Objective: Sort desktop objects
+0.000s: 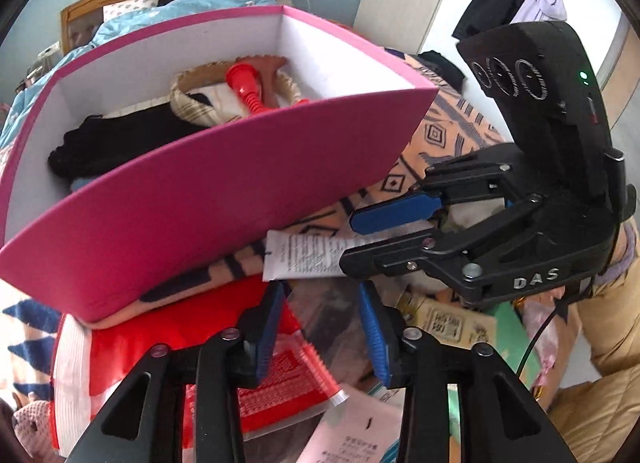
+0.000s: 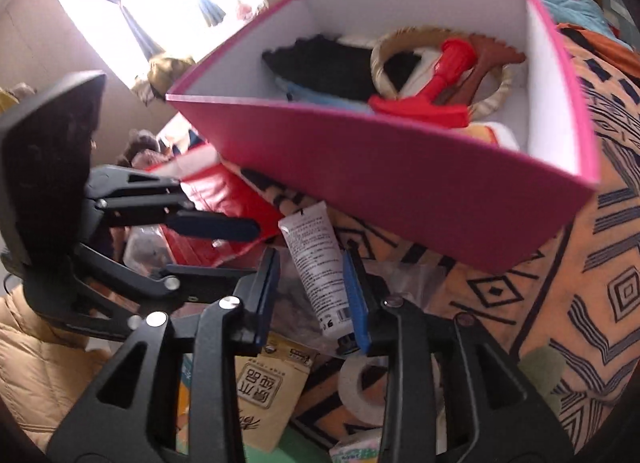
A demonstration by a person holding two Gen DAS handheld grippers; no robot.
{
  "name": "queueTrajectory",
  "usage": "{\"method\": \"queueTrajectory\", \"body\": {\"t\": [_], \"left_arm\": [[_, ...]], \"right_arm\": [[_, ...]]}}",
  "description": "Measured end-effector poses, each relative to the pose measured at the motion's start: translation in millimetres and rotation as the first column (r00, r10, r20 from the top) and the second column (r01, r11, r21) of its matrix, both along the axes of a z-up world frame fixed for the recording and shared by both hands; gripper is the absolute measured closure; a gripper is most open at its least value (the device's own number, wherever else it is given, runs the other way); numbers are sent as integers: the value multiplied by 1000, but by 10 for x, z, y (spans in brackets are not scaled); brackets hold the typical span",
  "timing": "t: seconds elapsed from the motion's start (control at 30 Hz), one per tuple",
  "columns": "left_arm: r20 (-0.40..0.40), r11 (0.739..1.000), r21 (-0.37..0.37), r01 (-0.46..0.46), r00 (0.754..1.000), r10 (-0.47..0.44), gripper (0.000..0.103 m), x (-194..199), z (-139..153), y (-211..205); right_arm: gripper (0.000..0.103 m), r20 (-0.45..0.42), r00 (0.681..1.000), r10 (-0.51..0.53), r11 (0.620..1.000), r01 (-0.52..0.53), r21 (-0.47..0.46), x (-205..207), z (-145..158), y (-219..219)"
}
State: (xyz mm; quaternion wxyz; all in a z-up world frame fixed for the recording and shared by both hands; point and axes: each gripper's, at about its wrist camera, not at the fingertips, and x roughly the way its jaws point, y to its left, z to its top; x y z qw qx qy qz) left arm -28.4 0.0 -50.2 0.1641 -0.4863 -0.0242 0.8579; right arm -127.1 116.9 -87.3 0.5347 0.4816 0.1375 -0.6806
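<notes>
Lying crumpled at the left inside the pink box (image 1: 208, 199), a black knitted cloth (image 1: 116, 139) has a soft, fuzzy look, and its lower end is cut off by the box's near wall. That box is stiff card, matt pink outside and plain white inside, and it rests tilted on an orange blanket (image 1: 440, 135) printed with black diamonds and stripes. Further right in the box sit one woven straw ring (image 1: 192, 103), one glossy red plastic piece with a ribbed neck (image 1: 244, 87) and one brown scalloped piece (image 2: 492, 59) (what the last two are is hard to make out). Below the box a shiny red packet (image 1: 168, 327) with a crimped edge lies partly under it. The left gripper (image 1: 320, 327) has its two blue ribbed pads (image 1: 268, 335) apart, with nothing between them. Just beyond it lies one white squeeze tube (image 1: 304, 255), smooth, flat at its sealed end and covered in small black print; it is not in the box but beside its near wall, over the clutter on the blanket. The right gripper (image 2: 312, 295) has the tube (image 2: 320, 267) between its pads, the right pad (image 2: 356, 303) against the tube's side and a gap at the left pad, so whether it clamps cannot be told. Under it lie a tan printed pouch (image 2: 272, 387) and one roll of white tape (image 2: 360, 387), both partly hidden by the black fingers.
</notes>
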Motion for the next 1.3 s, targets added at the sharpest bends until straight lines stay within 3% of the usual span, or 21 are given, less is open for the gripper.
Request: {"method": "queueTrajectory", "body": {"t": [0.27, 0.43, 0.57, 0.67, 0.93, 1.3], "left_arm": [[-4, 1000, -14, 19, 1000, -19, 62, 95, -59, -4], [-4, 1000, -8, 25, 1000, -26, 61, 75, -89, 14], [0, 999, 25, 39, 999, -39, 61, 64, -74, 39], [7, 997, 64, 52, 999, -52, 52, 33, -62, 85], [-26, 990, 107, 97, 995, -94, 52, 12, 41, 229], [-129, 988, 95, 120, 986, -107, 48, 50, 370, 245]], "right_arm": [[66, -52, 996, 67, 988, -59, 139, 5, -176, -233], [68, -92, 990, 103, 983, -87, 161, 25, -191, -282], [71, -83, 994, 69, 992, -60, 111, 8, -112, -177], [71, -43, 998, 39, 998, -37, 41, -21, -18, -61], [71, 49, 999, 8, 997, -4, -71, -36, 72, 172], [73, 70, 996, -55, 974, 69, -216, -49, 359, 355]]}}
